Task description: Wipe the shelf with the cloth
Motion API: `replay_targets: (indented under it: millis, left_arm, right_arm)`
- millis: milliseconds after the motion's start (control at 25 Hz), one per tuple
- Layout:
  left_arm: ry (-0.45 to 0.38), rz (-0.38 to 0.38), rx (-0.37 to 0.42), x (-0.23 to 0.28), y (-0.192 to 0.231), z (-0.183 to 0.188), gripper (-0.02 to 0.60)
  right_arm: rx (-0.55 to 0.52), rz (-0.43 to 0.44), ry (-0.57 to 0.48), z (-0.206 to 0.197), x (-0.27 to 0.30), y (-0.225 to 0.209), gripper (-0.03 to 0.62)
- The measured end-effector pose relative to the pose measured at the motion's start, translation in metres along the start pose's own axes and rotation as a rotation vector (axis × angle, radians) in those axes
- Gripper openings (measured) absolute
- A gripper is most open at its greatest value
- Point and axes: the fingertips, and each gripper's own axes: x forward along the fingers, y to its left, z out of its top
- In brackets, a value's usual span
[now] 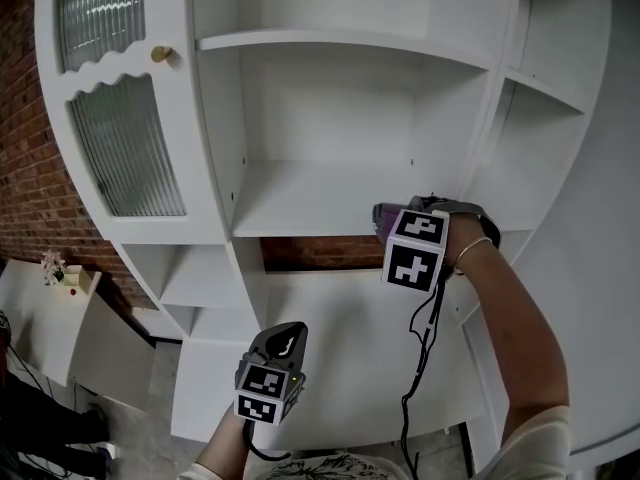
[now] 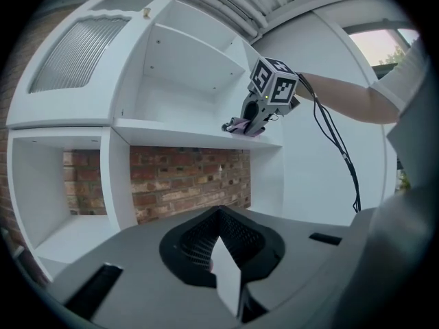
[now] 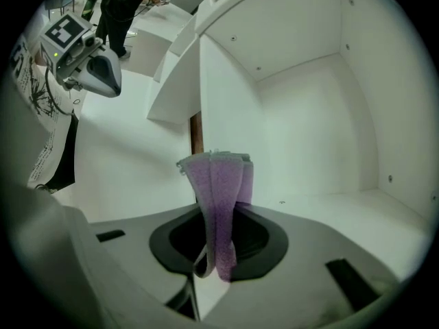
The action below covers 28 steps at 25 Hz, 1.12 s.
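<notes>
Wiping a white shelving unit, seen from the head and from both tools. The right hand-held gripper (image 3: 214,269) has its jaws closed on a purple cloth (image 3: 219,184). The cloth is folded into several layers, pinched at its lower end, with the free folds standing out ahead of the jaws. In the left gripper view the cloth (image 2: 240,125) sits at the near edge of the middle shelf (image 2: 171,132), close to its right end, and appears to touch the board there. The far part and the left stretch of the shelf (image 1: 300,203) lie bare. The left hand-held gripper (image 2: 226,283) hangs low and to the left, well apart from the shelf, with its jaws brought together on nothing. A ribbed-glass door (image 1: 125,148) with a brass knob (image 1: 160,55) stands at the far left, and a brick wall (image 2: 185,180) shows behind the open bay below. Handling, as judged from these views: the cloth is light, soft and limp, with a nubbly, towel-like face that should drag over the painted board without sliding out of the jaws. It cannot push on its own, so pressure must come from the jaw tips behind it. The present hold, across the whole folded bundle near one end, looks well chosen: it keeps the layers together and leaves a pad of fabric in front. A grip on a single layer or corner would probably let the bundle unfold and trail.
</notes>
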Motion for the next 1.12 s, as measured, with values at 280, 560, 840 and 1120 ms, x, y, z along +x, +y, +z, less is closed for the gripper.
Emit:
replay_targets:
  millis: [280, 560, 840, 1120]
  left_arm:
    - [0.003, 0.006, -0.013, -0.019, 0.000, -0.003, 0.014]
    - [-0.049, 0.013, -0.002, -0.031, 0.000, 0.003, 0.014]
    - [-0.149, 0.067, 0.012, -0.041, 0.014, 0.020, 0.014]
    - [-0.199, 0.059, 0.046, -0.050, 0.015, 0.015, 0.014]
  right_arm:
    - [0.084, 0.099, -0.017, -0.001, -0.024, 0.036, 0.075]
    - [0.360, -0.001, -0.328, 0.020, -0.043, 0.052, 0.077]
    - [0.808, -0.128, -0.681, 0.026, -0.043, 0.076, 0.077]
    - [0.962, -0.124, -1.022, 0.038, -0.043, 0.128, 0.077]
